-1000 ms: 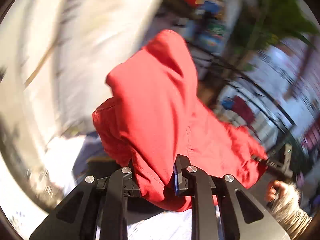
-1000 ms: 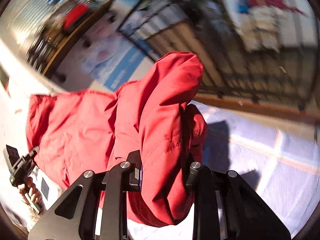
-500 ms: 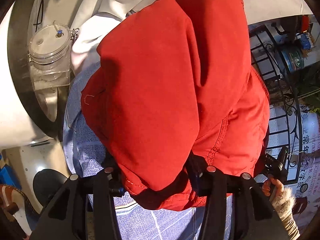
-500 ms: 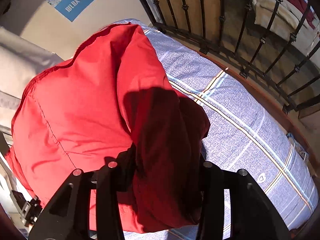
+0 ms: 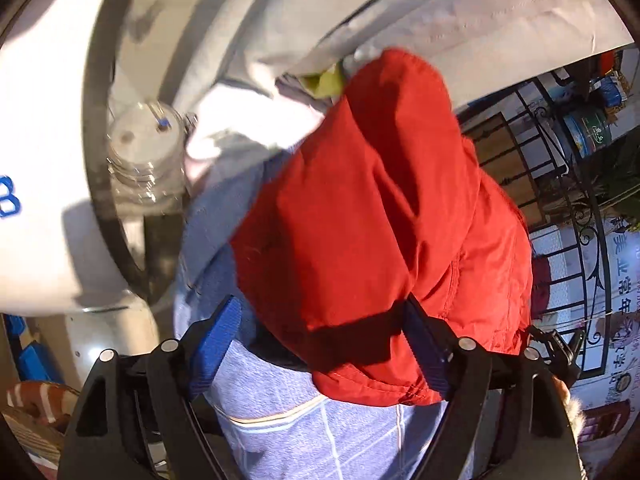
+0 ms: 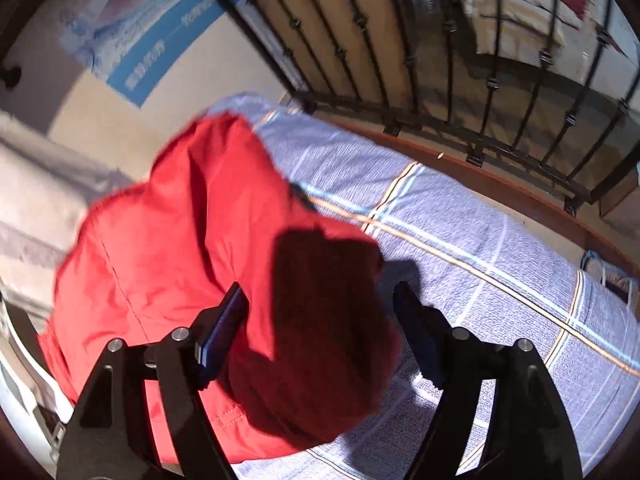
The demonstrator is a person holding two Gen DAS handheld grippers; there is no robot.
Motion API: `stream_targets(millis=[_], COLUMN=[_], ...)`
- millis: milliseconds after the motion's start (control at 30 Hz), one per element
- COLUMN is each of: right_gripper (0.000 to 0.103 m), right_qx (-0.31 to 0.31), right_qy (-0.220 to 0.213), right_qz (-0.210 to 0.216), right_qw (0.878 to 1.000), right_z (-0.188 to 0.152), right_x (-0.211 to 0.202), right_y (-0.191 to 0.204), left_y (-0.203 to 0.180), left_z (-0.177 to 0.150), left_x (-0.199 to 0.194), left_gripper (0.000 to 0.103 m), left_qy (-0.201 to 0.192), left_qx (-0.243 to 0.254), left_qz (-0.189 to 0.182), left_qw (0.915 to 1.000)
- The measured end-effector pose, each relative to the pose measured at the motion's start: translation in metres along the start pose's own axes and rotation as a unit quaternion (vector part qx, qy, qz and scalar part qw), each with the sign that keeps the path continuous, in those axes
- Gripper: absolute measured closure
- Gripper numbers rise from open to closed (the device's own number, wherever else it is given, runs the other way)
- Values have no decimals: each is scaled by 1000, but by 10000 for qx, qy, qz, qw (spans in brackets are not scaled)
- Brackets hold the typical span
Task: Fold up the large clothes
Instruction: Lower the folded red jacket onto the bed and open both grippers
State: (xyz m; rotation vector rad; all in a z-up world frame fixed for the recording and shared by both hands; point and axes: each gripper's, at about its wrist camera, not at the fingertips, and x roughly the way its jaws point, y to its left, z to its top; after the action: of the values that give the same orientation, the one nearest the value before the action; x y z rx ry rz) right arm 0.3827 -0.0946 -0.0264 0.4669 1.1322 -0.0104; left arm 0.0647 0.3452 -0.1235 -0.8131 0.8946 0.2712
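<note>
A red jacket (image 5: 380, 220) lies bunched on a blue checked bed sheet (image 5: 340, 432). My left gripper (image 5: 324, 344) is open, its blue pads spread wide on either side of the jacket's near hem. In the right wrist view the same red jacket (image 6: 172, 240) lies on the sheet (image 6: 500, 280). My right gripper (image 6: 320, 332) is open too, with a fold of the jacket lying loose between its fingers. Neither gripper pinches the cloth.
A black iron railing (image 6: 440, 80) runs along the far edge of the bed. White and grey bedding (image 5: 440, 20) is piled beyond the jacket. A clear lidded jar (image 5: 144, 156) stands at the left beside a white curved frame (image 5: 44, 160).
Both grippers were shut on the jacket and carried it down onto the sheet. Now both have opened and let it go; the jacket rests on the bed.
</note>
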Motion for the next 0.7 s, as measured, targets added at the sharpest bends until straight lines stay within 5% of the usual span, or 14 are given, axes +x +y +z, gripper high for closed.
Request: stream_targets(millis=[100, 200, 500, 700], right_gripper=[27, 27, 23, 23], right_qx=[339, 328, -509, -1444], right_qy=[-169, -229, 270, 962], right_qz=[-7, -118, -672, -821], right_qw=[9993, 9991, 9961, 9814], right_z=[1, -6, -76, -146], right_x=[-23, -38, -52, -48], right_y=[-19, -25, 6, 55], left_y=[10, 5, -89, -143], left_z=[11, 13, -26, -73], left_x=[-20, -25, -32, -14], left_gripper=[20, 21, 6, 6], left_qy=[-300, -375, -421, 264], left_qx=[204, 490, 1635, 2234], left_qz=[954, 1443, 1640, 1312], left_qw=[9948, 9876, 9719, 9655])
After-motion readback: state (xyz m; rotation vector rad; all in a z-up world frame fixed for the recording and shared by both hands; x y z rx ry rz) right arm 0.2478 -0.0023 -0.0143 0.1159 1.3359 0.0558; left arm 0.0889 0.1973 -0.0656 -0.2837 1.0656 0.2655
